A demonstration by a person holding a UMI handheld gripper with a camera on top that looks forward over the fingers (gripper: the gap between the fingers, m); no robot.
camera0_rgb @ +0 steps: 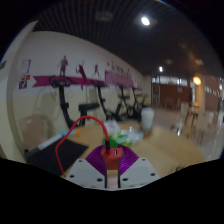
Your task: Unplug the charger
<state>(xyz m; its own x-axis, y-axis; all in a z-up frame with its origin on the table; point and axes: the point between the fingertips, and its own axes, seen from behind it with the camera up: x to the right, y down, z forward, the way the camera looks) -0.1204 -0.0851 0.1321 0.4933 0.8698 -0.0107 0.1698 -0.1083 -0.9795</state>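
I had the fingers [111, 163] closed on the small orange charger plug [112, 153], its thin red cable [75, 133] looping left over the table [165, 148], apparently to pull it free.

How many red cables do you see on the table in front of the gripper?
1. The red cable loops up from just ahead of the gripper, over the table, beside the dark flat object. Its far end may be hidden.
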